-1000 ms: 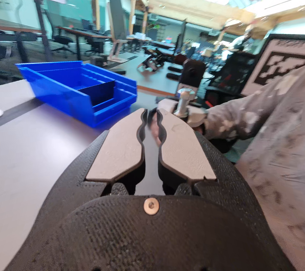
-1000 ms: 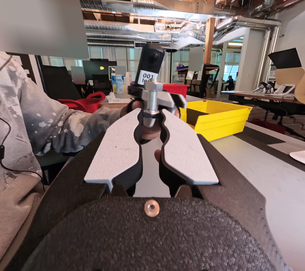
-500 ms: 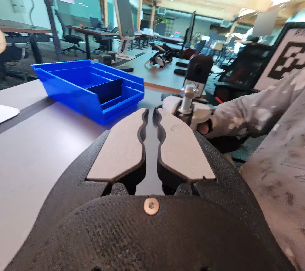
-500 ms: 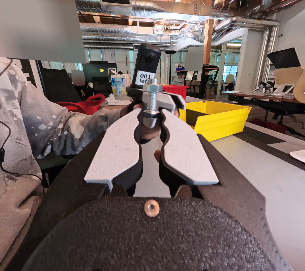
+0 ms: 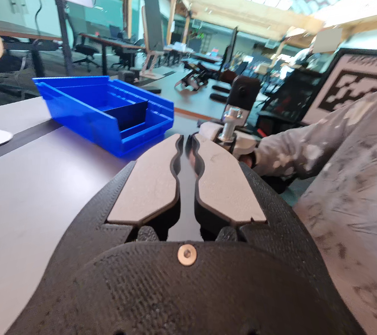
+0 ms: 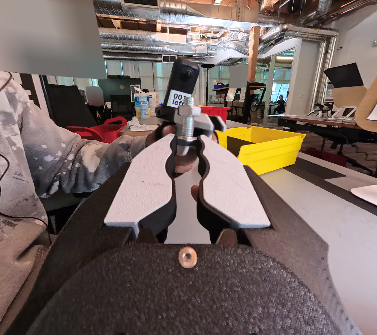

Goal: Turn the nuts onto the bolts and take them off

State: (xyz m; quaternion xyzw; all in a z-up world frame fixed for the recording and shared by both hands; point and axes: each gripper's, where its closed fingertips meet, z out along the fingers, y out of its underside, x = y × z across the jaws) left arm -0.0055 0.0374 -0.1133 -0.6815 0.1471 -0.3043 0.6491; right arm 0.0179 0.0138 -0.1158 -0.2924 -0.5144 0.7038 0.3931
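Observation:
In the right wrist view my right gripper (image 6: 186,141) is shut on the head of a silver bolt (image 6: 187,127) and holds it upright above the table. A hex nut (image 6: 188,110) sits near the bolt's top, with a short threaded end showing above it. My left gripper (image 6: 204,121) is just behind the bolt and nut. In the left wrist view the left gripper (image 5: 186,138) is shut with nothing between its pads. The bolt (image 5: 228,127) stands just right of its fingertips, held in the right gripper's white fingers (image 5: 244,141).
A blue bin (image 5: 102,109) stands on the grey table (image 5: 51,182) to the left. A yellow bin (image 6: 265,148) stands on the right side, with a red bin (image 6: 214,111) behind it. A person's speckled grey sleeve (image 6: 71,152) lies along the near side. The tips of both grippers are at nearly the same place.
The bolt's threaded end now sticks out farther above the nut. The left gripper's pads have closed a little, and the bolt now lies farther right of its tips.

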